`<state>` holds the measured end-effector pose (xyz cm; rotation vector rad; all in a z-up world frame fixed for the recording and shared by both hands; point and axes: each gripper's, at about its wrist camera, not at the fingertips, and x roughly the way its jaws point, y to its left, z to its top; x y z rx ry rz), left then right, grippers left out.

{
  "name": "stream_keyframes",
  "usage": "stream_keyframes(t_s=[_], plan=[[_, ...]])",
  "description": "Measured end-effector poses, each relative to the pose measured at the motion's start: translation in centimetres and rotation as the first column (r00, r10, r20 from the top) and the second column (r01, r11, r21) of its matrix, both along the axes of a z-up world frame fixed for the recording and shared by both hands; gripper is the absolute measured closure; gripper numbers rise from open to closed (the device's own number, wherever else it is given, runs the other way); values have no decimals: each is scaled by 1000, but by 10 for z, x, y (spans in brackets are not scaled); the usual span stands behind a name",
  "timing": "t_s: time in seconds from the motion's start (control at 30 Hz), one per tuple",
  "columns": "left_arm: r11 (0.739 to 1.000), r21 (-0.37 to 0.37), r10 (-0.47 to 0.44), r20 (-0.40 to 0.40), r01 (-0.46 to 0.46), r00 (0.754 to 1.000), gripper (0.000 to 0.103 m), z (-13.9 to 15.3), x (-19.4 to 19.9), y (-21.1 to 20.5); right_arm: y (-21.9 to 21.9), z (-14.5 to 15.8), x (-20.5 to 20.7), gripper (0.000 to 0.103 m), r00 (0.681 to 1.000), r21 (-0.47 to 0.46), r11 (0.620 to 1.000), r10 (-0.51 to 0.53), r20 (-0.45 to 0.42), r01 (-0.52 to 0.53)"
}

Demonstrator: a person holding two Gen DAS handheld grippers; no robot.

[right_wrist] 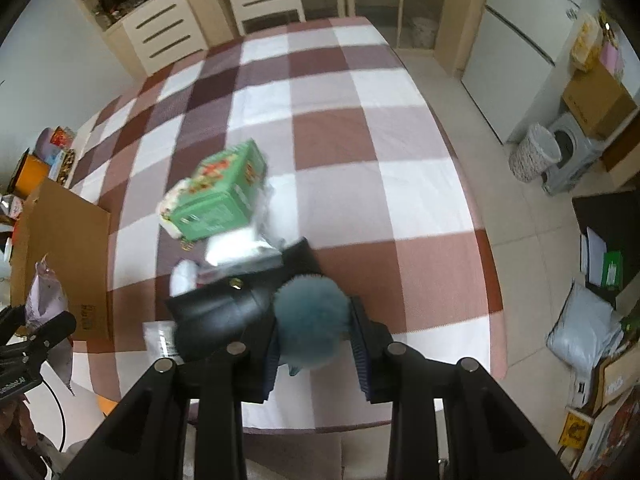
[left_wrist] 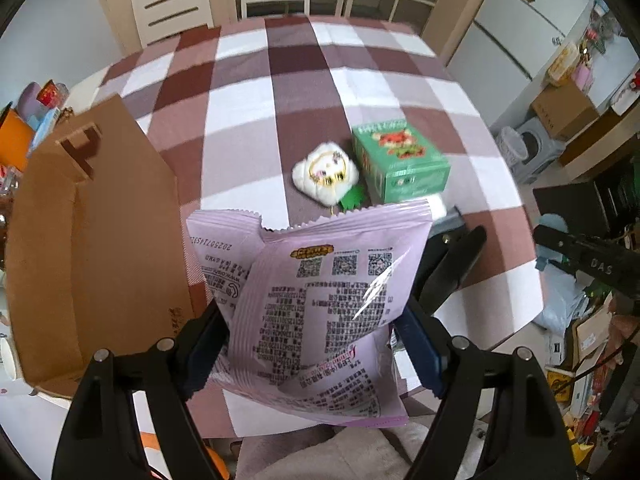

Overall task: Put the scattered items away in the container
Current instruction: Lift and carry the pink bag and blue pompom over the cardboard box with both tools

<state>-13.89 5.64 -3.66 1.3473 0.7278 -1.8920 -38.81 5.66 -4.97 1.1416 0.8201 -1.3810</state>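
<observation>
My left gripper [left_wrist: 312,332] is shut on a lilac snack packet [left_wrist: 320,300] and holds it above the table's near edge, just right of the open cardboard box [left_wrist: 100,248]. My right gripper [right_wrist: 314,340] is shut on a teal fluffy pompom [right_wrist: 310,322] attached to a black pouch [right_wrist: 236,304]. On the checked tablecloth [left_wrist: 248,104] lie a green box [left_wrist: 400,160] and a white plush charm [left_wrist: 324,174]. The green box [right_wrist: 220,196] and the cardboard box [right_wrist: 68,248] also show in the right wrist view.
White and clear plastic packets [right_wrist: 236,248] lie between the green box and the black pouch. White chairs [left_wrist: 172,0] stand at the table's far side. Clutter and cardboard boxes [right_wrist: 596,100] fill the floor to the right.
</observation>
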Motion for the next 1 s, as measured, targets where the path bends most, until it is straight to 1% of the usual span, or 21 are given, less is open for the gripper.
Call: stream_keyframes(t_s=[0.2, 0.37, 0.57, 0.7, 1.0], plan=[[997, -33, 70, -40, -72, 997, 22, 33, 12, -5, -14, 24, 25, 72, 998, -53, 996, 66, -3, -66], [992, -44, 120, -58, -122, 991, 21, 52, 28, -10, -25, 37, 54, 72, 992, -75, 990, 123, -2, -123], [982, -40, 181, -74, -184, 981, 21, 64, 59, -19, -34, 48, 96, 72, 984, -78, 981, 179, -1, -178], [971, -53, 229, -88, -235, 969, 21, 73, 82, -28, -39, 57, 127, 72, 976, -85, 973, 217, 2, -216], [949, -64, 299, -119, -308, 947, 21, 88, 134, -44, -52, 78, 200, 72, 952, -118, 945, 306, -7, -305]])
